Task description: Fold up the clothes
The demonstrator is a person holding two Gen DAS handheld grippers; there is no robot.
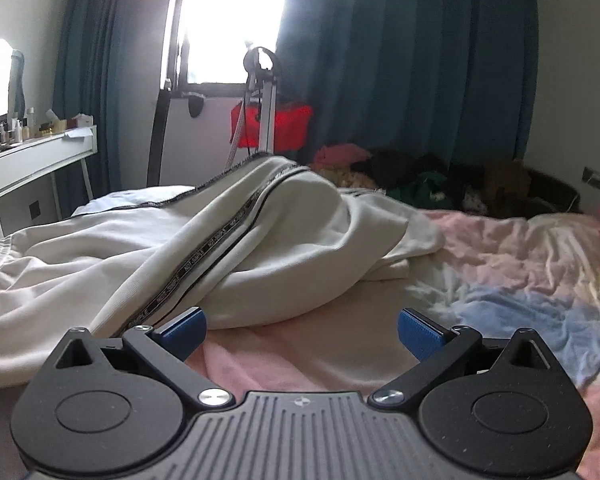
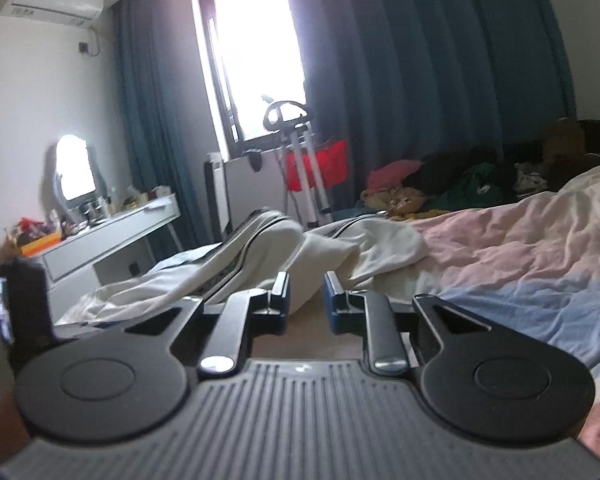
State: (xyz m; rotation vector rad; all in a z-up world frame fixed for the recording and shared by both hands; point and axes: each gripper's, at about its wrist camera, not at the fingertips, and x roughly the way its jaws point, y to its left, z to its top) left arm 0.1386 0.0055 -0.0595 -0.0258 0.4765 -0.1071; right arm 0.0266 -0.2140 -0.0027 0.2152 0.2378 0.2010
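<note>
Looking along our left claw (image 1: 302,330), we see its blue-padded fingers (image 1: 416,334) spread wide and released, gripping nothing, low over the pink bedcover (image 1: 512,248). Straight ahead of it and off to its left lie the cream trousers (image 1: 204,248), rumpled in a heap on the bed, with a dark lettered stripe (image 1: 204,246) running down one leg toward the claw's left finger, which sits just beside the cloth.

Our right claw (image 2: 306,300) is also released, its fingers (image 2: 280,294) parted by a narrower gap with nothing between them. The same trousers (image 2: 340,248) lie just ahead of it, slightly to its left.

Far beyond both claws, a pile of mixed clothes (image 2: 440,188) sits against the blue curtain (image 2: 440,60), and a white counter (image 2: 112,236) with small bottles stands well off to the left.
</note>
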